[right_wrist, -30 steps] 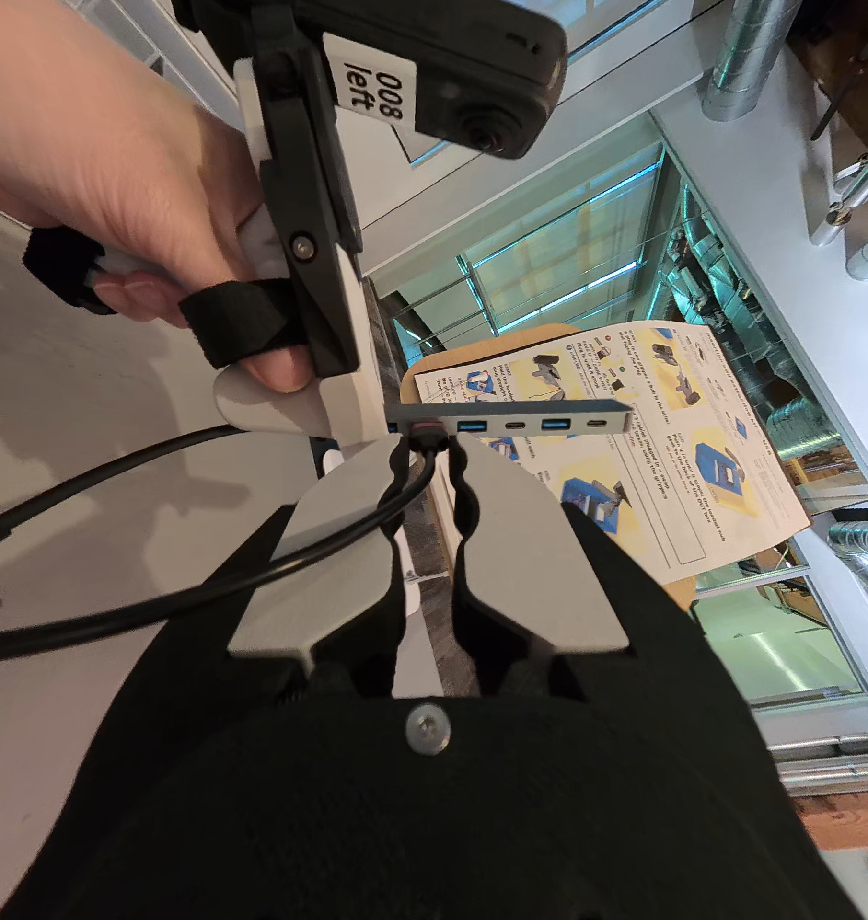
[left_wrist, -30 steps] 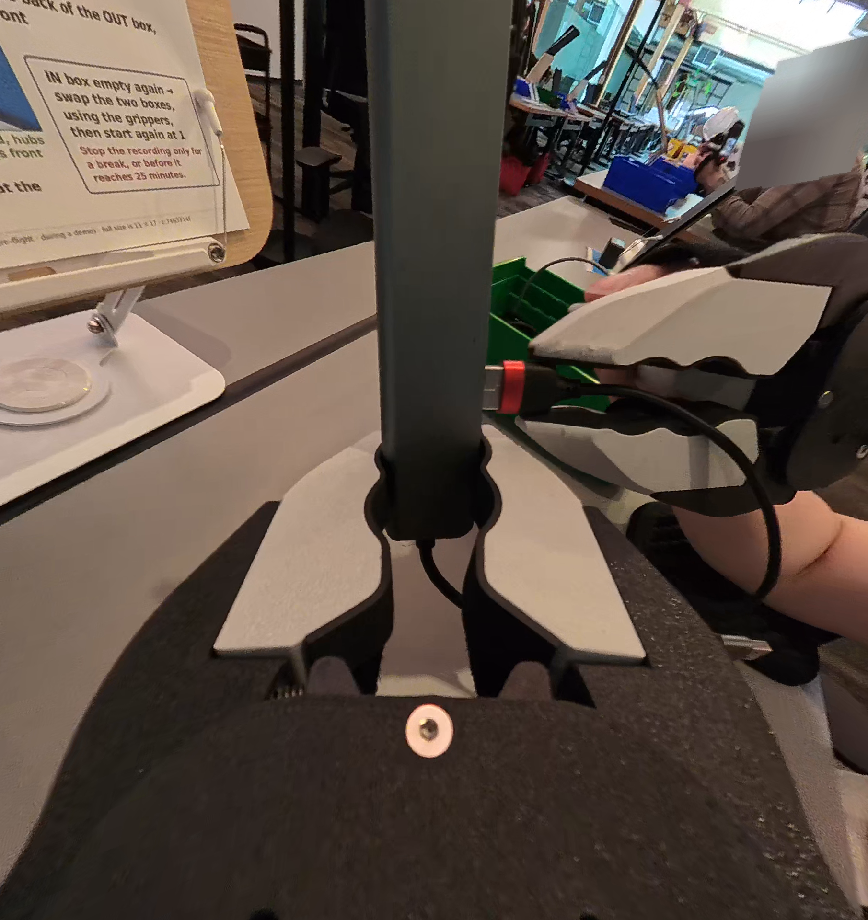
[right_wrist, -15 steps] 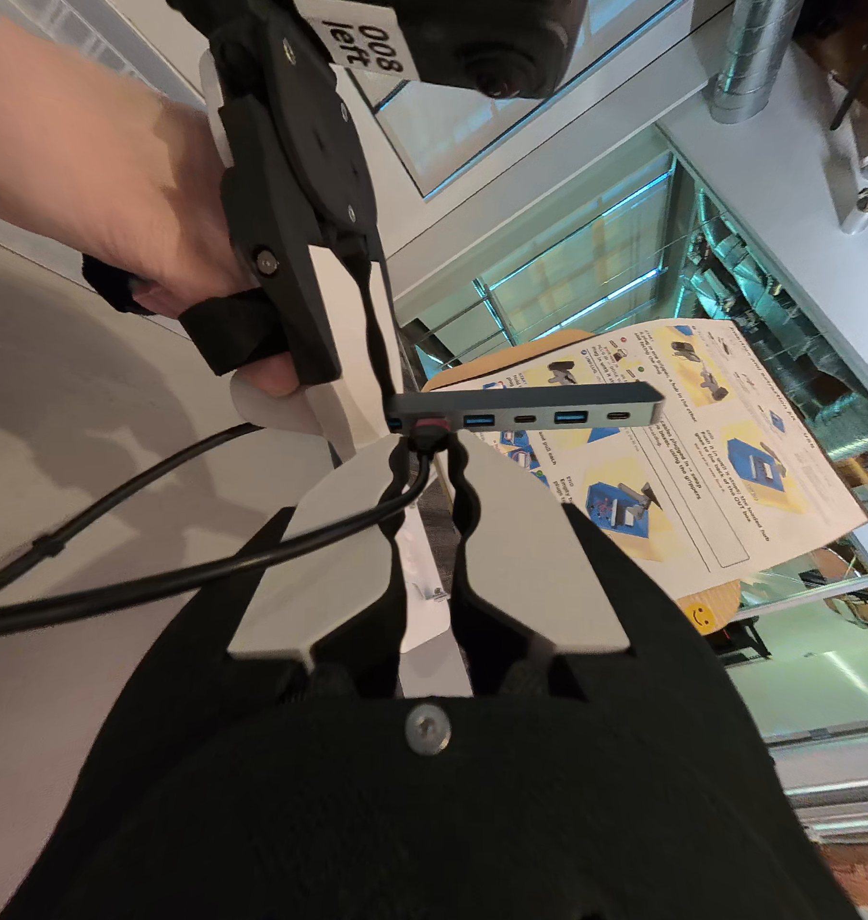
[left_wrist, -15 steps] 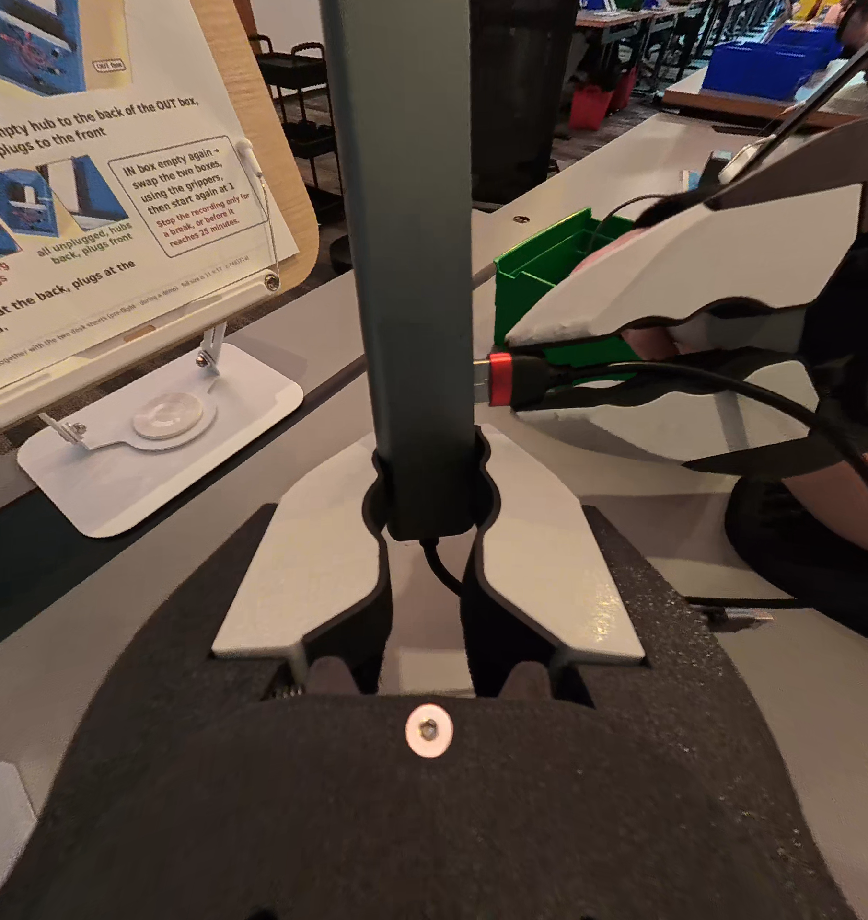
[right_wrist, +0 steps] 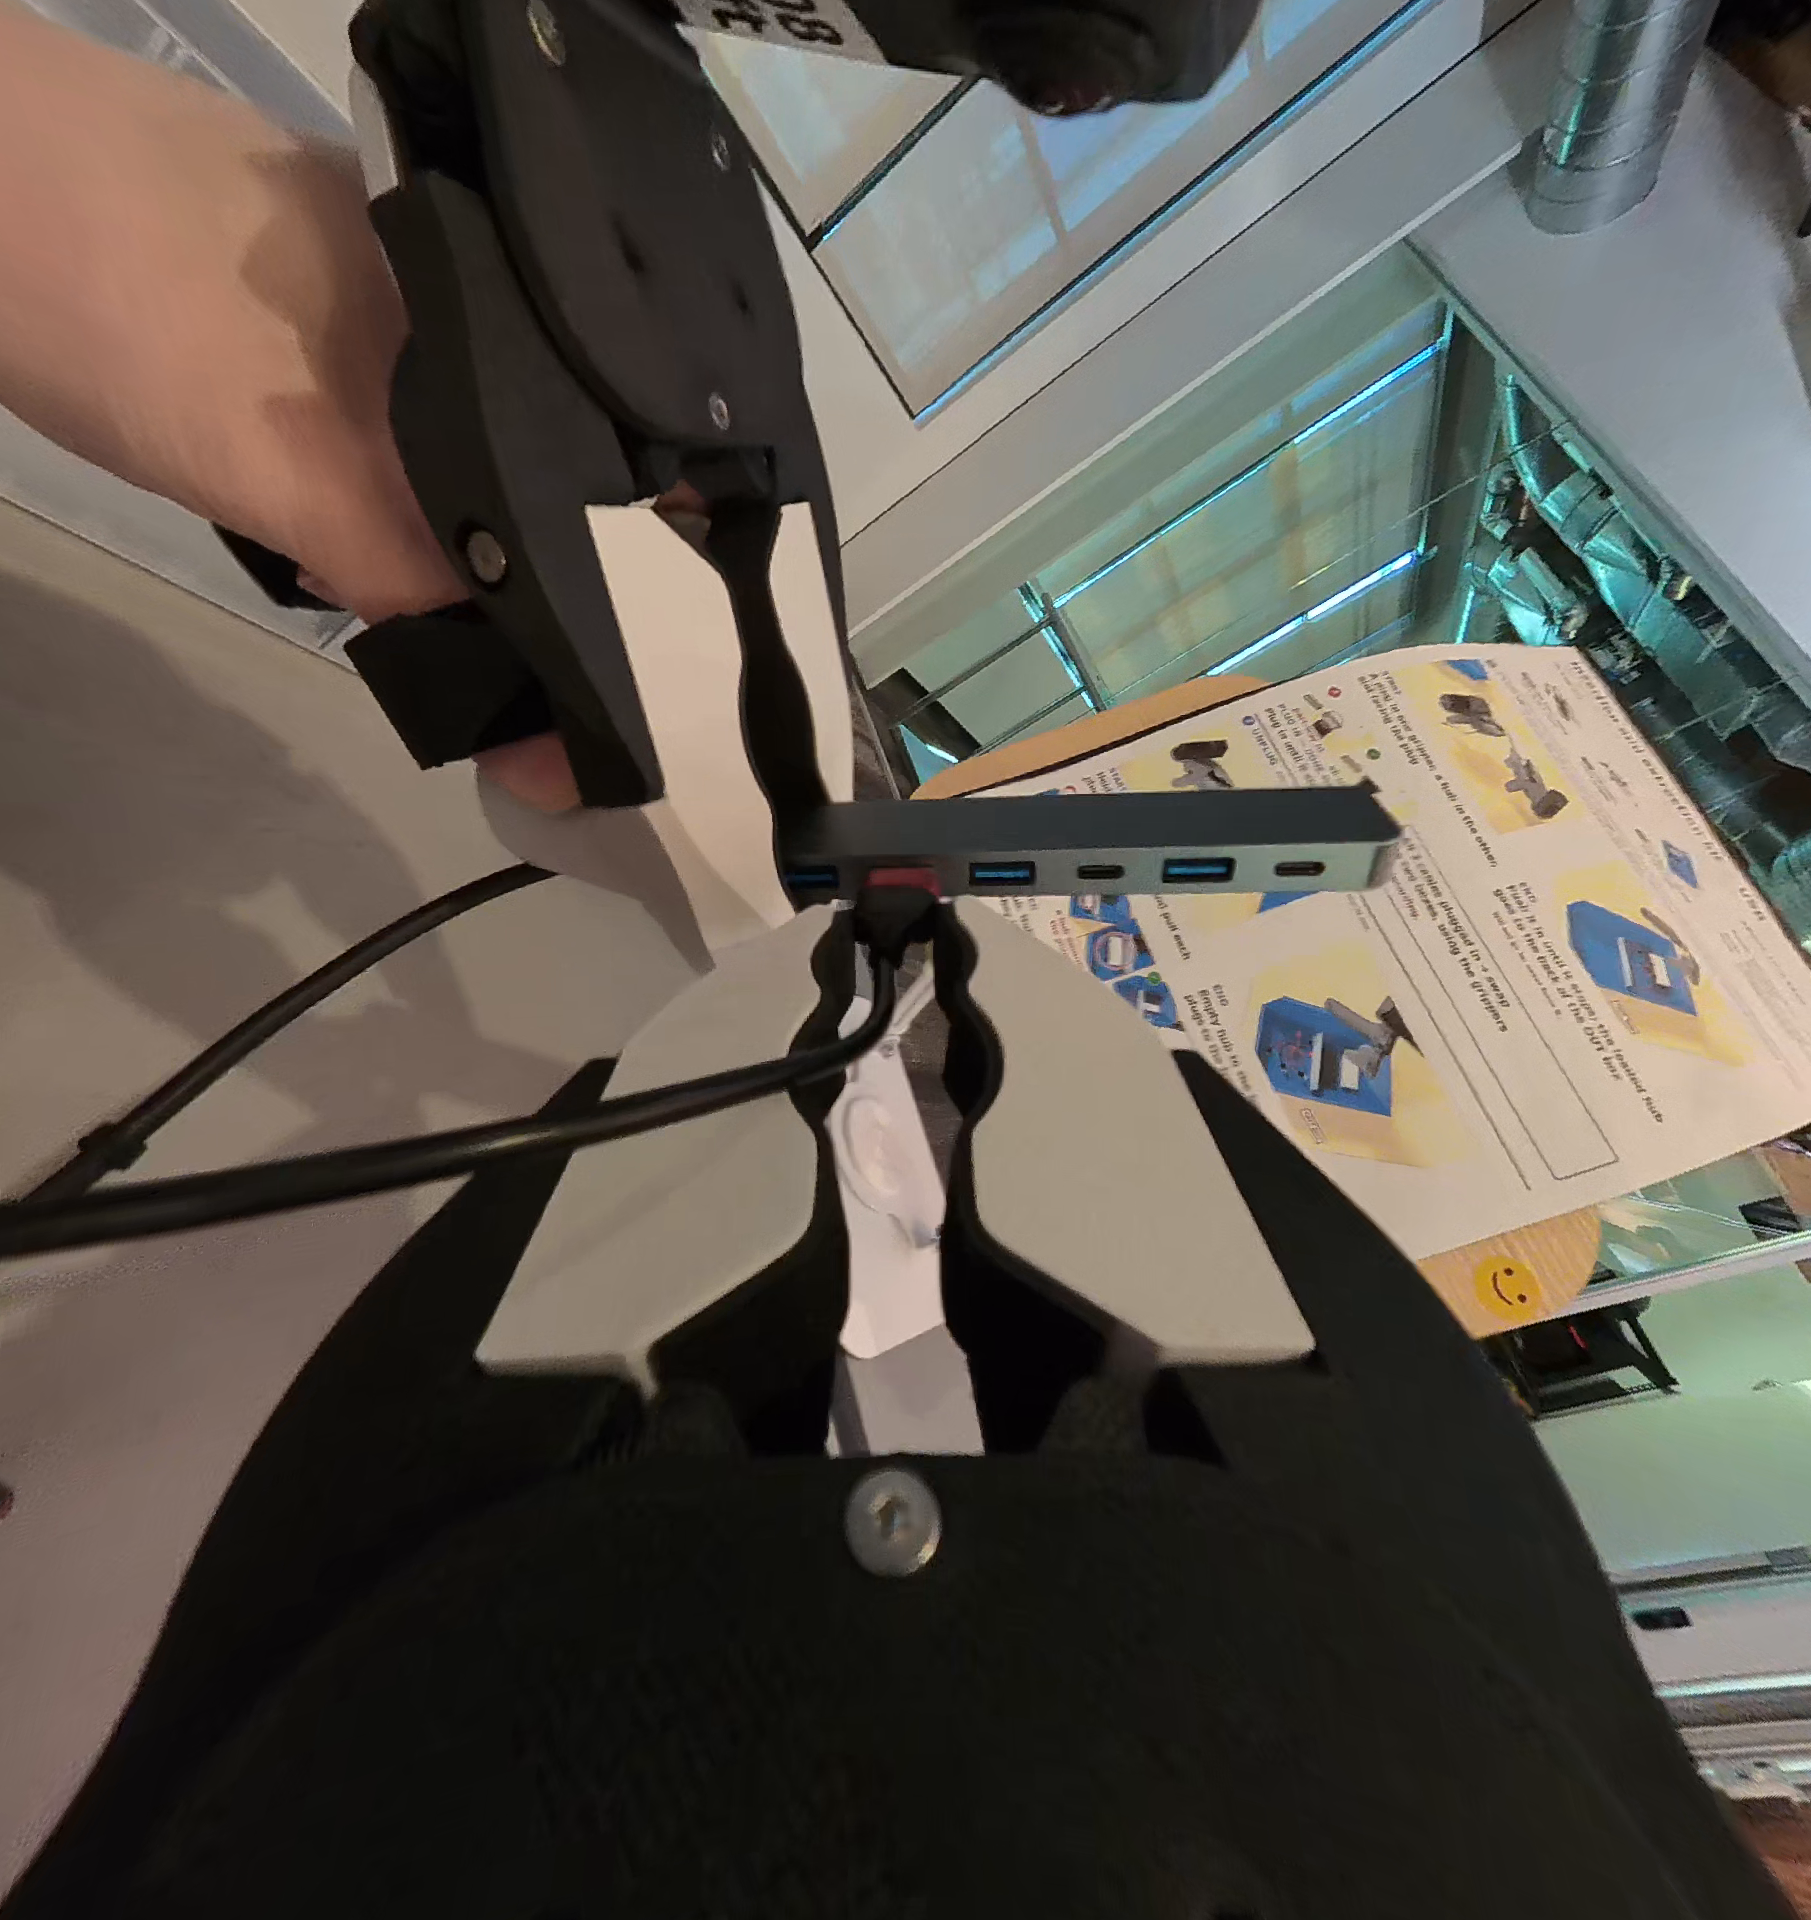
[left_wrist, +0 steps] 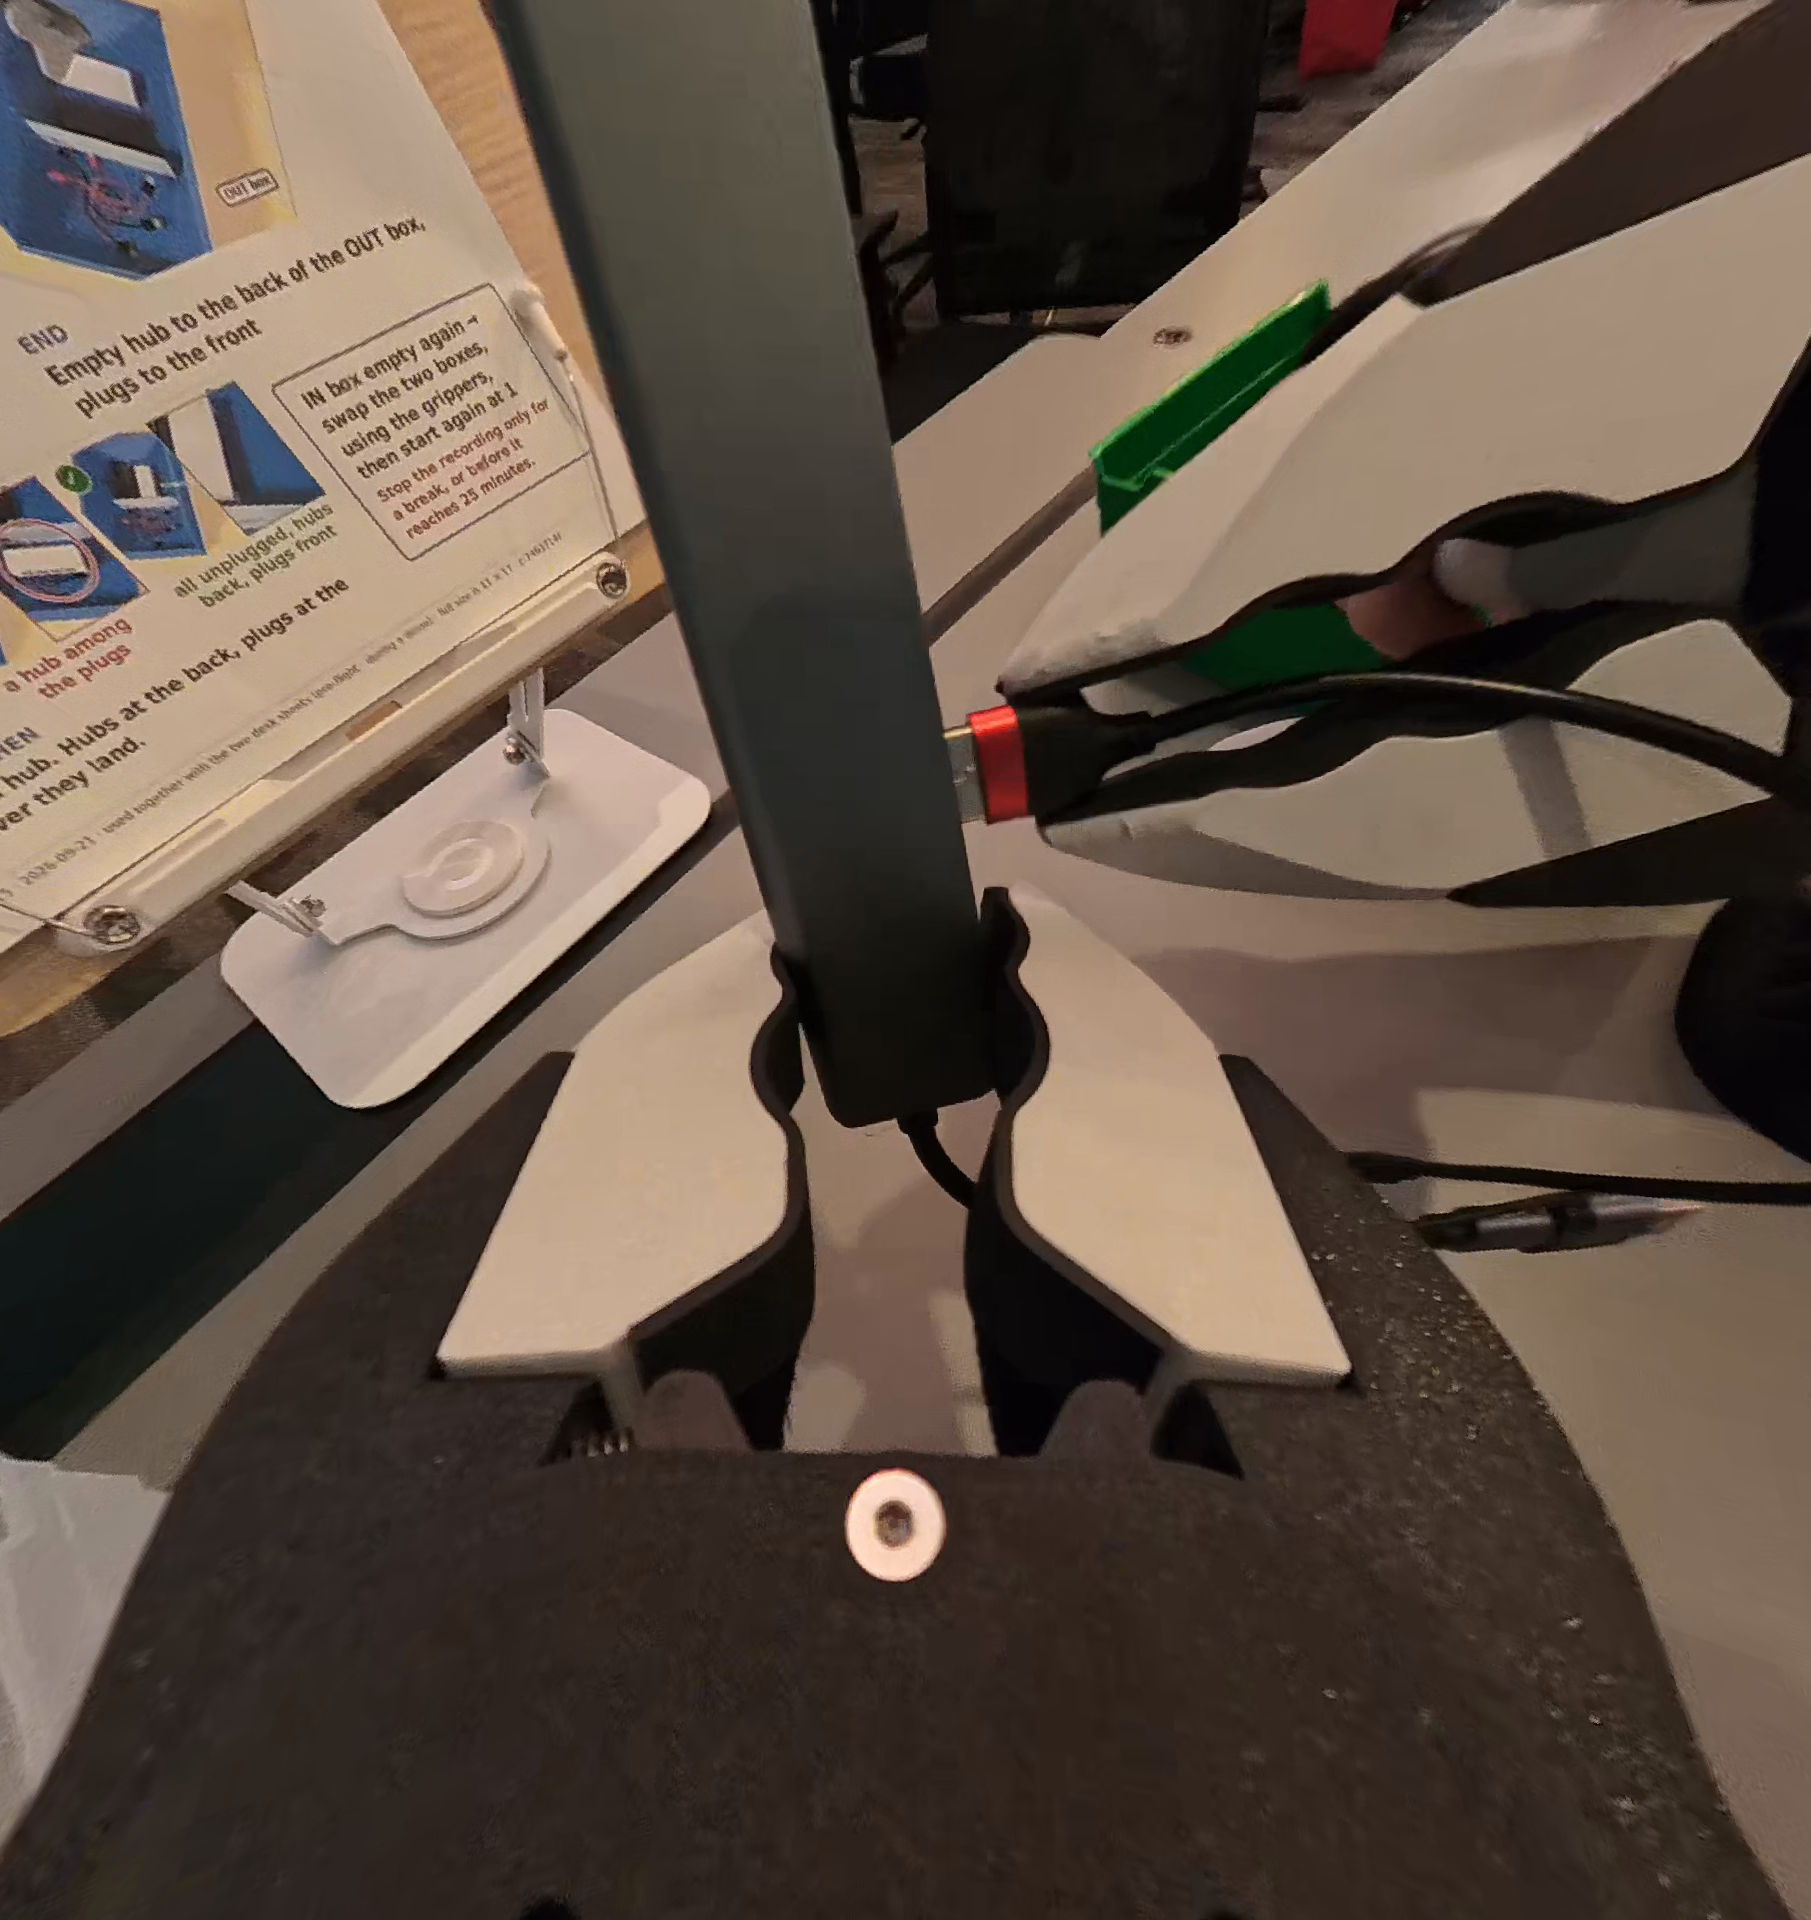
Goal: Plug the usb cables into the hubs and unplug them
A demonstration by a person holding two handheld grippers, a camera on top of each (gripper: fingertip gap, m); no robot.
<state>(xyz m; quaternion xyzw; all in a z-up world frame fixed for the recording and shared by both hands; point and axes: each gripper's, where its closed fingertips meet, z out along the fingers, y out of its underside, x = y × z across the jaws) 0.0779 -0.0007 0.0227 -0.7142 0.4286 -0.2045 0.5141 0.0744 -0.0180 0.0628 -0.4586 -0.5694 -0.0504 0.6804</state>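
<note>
My left gripper (left_wrist: 890, 987) is shut on the lower end of a dark grey USB hub (left_wrist: 735, 436) and holds it upright above the table. The hub's own black cable (left_wrist: 937, 1153) hangs between the fingers. My right gripper (right_wrist: 885, 935) is shut on a black USB plug with a red collar (left_wrist: 1005, 764). The plug sits in a port near the hub's held end, with a sliver of metal showing. In the right wrist view the hub (right_wrist: 1088, 847) lies crosswise, its row of ports facing me, the red collar (right_wrist: 901, 881) against it. The plug's cable (right_wrist: 361, 1153) trails left.
An instruction board (left_wrist: 257, 416) on a white stand (left_wrist: 465, 904) is at the left, on the grey table (left_wrist: 1503, 1039). A green bin (left_wrist: 1213, 416) is behind the right gripper. A loose cable connector (left_wrist: 1566, 1210) lies on the table at the right. Some 4 cm of space lies between my two pairs of fingers.
Both grippers have swung together, still joined at the hub. The board now looms closer on the left and the green bin is mostly hidden. The plug stays at the same port.
</note>
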